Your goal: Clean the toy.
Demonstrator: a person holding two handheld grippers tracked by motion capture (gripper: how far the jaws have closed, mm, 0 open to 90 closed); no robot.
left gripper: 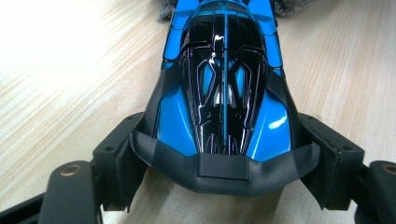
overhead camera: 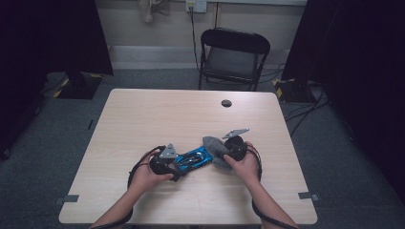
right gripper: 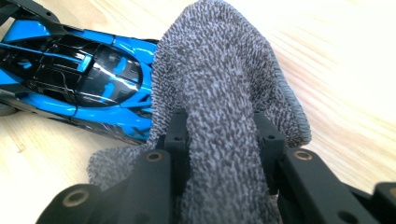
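A blue and black toy car (overhead camera: 193,158) lies near the front middle of the counter (overhead camera: 143,114); the left tongs (left gripper: 224,161) are clamped on one end of the car. At the car's other end, the right tongs (right gripper: 222,140) pinch a grey cloth (right gripper: 224,84) that touches it. The glossy shell could slip from the left tongs if the cloth pushes hard, or the cloth could slide free.

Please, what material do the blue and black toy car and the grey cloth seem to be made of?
Blue and black toy car: likely hard plastic or painted metal, glossy finish; sharp light reflections show on its body. Grey cloth: apparently soft microfibre or terry fabric, matte; its fuzzy looped pile folds limply.
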